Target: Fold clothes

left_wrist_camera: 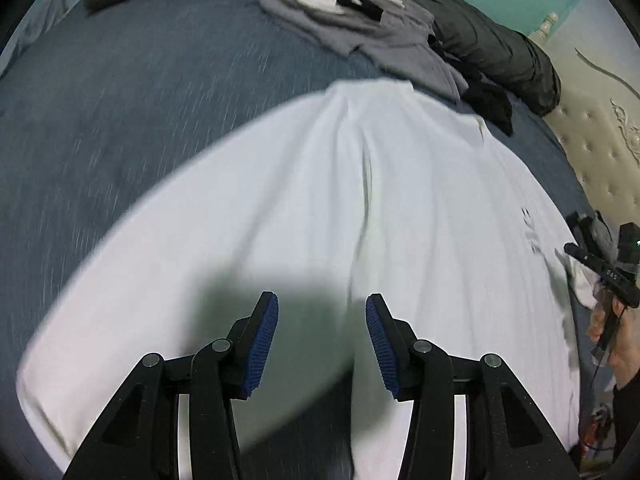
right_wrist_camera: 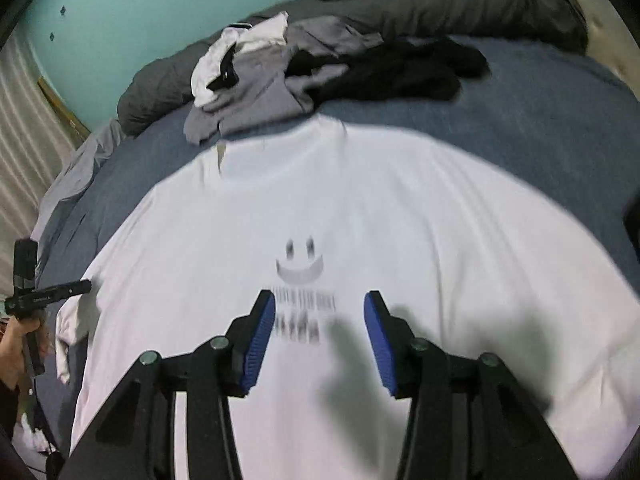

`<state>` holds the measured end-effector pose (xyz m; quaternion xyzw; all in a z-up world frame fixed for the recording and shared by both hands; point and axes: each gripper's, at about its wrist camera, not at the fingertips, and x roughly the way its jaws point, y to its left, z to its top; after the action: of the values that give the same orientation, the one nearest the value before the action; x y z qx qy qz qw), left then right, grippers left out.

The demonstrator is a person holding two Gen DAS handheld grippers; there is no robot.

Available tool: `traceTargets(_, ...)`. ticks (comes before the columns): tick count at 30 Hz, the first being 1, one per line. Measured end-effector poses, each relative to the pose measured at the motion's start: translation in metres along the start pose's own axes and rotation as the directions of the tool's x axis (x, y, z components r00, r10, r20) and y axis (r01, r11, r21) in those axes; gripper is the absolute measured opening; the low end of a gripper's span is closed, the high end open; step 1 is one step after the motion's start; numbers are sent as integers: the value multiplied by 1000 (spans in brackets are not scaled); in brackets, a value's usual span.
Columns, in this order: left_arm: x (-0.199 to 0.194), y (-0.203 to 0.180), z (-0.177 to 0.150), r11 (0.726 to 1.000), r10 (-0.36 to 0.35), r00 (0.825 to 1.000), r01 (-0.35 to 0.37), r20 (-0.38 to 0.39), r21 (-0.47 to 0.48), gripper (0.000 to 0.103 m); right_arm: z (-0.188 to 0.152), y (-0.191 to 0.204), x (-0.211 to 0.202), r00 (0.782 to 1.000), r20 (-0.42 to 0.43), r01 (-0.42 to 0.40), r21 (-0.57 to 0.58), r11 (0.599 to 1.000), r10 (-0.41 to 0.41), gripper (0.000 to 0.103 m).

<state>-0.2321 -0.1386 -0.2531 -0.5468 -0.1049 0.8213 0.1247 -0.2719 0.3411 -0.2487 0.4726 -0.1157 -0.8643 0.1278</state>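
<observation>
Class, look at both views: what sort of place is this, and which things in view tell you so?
Most likely a bedroom: a white T-shirt lies spread on a bed with a blue cover, a tufted headboard stands at one end, and more clothes are piled beyond.

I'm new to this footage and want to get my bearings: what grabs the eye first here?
A big white T-shirt lies spread across the blue bed cover, a smiley print at its middle. Both tongs, left and right, hang open above it. Behind it sits a heap of grey, white and black clothes.
</observation>
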Motion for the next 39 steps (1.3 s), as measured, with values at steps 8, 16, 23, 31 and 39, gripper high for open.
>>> traceTargets(8,-32,-1,-85,1000,-14,996,14,-88,7,50,-79,-24,-61,994,-108,15,36,999,-11,48)
traceTargets(16,-60,-5,-161,1000,-16,988,16,-155,0,50,-157,-39,-114,981,-195,39,99,994,-19,53)
traceTargets(23,-75,-27,-206,999,-13,982,21,-191,39,50,-212,-40,-142,969,-246,59,126,990,-26,53)
traceTargets(31,-85,-38,-241,999,0,981,10,-193,49,50,-259,-40,-168,964,-262,80,158,984,-36,53)
traceTargets(39,-81,-49,-267,997,0,975,18,-222,80,48,-279,-36,-176,958,-283,103,159,982,-55,53)
